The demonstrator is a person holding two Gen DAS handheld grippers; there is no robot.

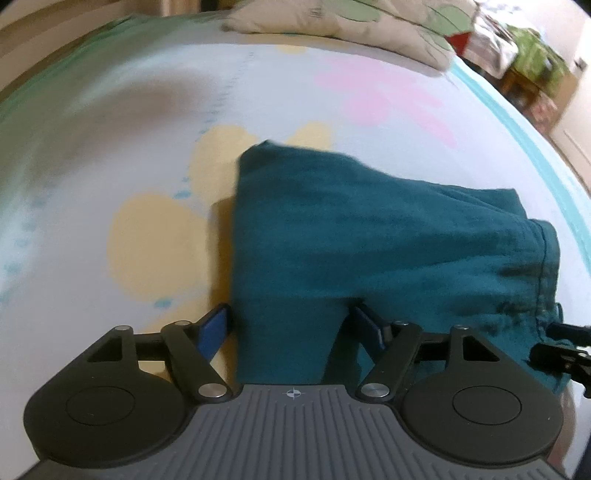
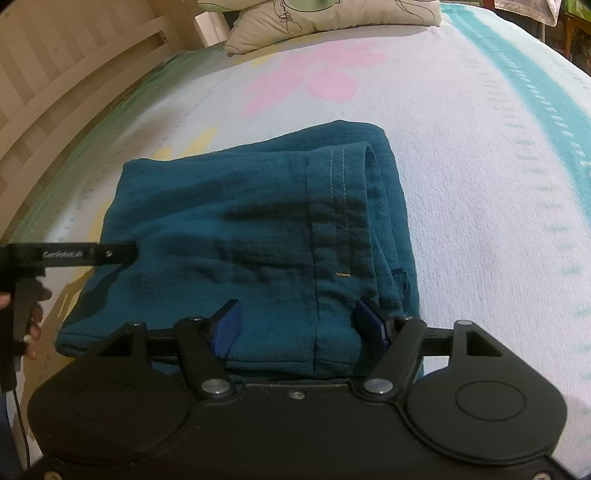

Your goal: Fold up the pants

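Teal cotton pants (image 2: 240, 236) lay folded on the floral fleece bed blanket (image 2: 480, 184), left hand-held gripper (image 1: 291, 325) and right hand-held gripper (image 2: 301, 321) both spread wide, fabric between their blue fingers.

We see a white bedspread (image 2: 461, 155) with pink and yellow flower prints and a teal stripe, a beige pillow (image 2: 332, 18) at the far end, and a slatted wooden headboard (image 2: 66, 74) on the left.
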